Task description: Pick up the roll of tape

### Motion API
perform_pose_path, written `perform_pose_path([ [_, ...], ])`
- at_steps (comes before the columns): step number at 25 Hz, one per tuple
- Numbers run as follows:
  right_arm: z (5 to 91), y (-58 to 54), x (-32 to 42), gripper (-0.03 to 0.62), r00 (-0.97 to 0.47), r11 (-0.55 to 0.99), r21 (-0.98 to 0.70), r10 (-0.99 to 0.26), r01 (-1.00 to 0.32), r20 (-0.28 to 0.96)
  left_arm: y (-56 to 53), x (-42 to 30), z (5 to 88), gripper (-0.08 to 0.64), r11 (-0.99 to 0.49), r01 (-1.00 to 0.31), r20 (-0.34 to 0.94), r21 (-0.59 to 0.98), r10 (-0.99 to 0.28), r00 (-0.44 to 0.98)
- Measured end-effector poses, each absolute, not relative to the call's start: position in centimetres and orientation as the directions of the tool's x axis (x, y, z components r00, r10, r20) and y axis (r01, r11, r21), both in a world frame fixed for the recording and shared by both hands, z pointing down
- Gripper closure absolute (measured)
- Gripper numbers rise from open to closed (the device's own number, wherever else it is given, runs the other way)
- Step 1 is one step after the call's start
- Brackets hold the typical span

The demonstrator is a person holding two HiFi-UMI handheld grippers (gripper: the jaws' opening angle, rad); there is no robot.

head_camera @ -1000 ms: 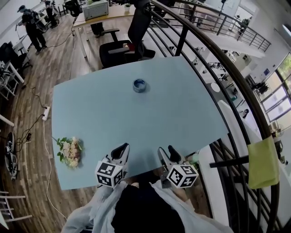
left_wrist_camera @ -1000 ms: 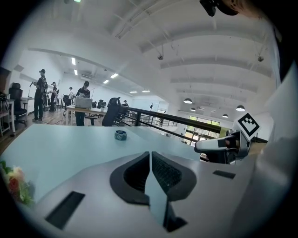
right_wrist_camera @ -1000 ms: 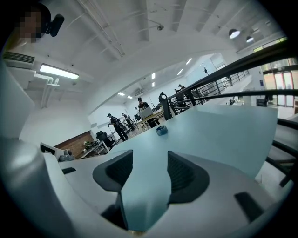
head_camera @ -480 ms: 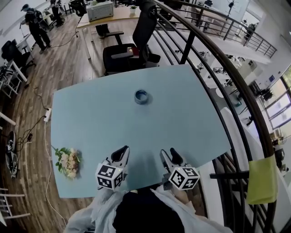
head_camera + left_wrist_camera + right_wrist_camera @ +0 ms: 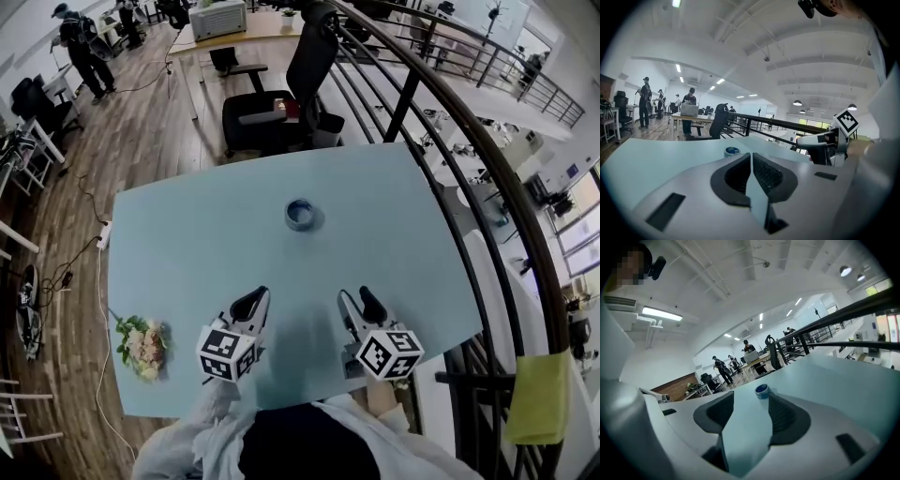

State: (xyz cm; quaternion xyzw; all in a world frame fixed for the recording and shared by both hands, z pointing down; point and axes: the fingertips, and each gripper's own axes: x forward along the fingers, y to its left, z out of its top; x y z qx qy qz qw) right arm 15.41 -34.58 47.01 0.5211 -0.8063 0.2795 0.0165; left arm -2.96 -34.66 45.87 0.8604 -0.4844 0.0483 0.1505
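Pickup not begun: roll of tape (image 5: 300,215) lies free on the table (image 5: 187,244), far middle.
Left gripper (image 5: 251,300) jaws together, empty; right gripper (image 5: 357,296) jaws apart, empty; both at near edge. Reach, grasp and lift remain.

Each gripper is a pale grey moulded shell with two jaws lined by black ribbed pads (image 5: 768,174) and with dark rectangular slots in its flanks. In the head view the left gripper (image 5: 251,302) is at 7 o'clock and the right gripper (image 5: 360,302) at 5 o'clock. Behind each rides a white cube (image 5: 228,353) printed with black square markers on its faces. The person wears a loose, creased whitish-grey top whose sleeves (image 5: 192,436) reach the grippers, open over a black garment (image 5: 300,448) at 6 o'clock.
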Motion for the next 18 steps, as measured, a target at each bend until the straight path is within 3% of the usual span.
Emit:
perform_pose_path([
  [18,43.7,-49.4,15.0,0.347,-0.435,0.334,-0.375,-0.872,-0.865,0.224,-45.9,-4.8,43.6,0.531,-0.398,-0.901,0.175,0.172,-0.888,0.425],
])
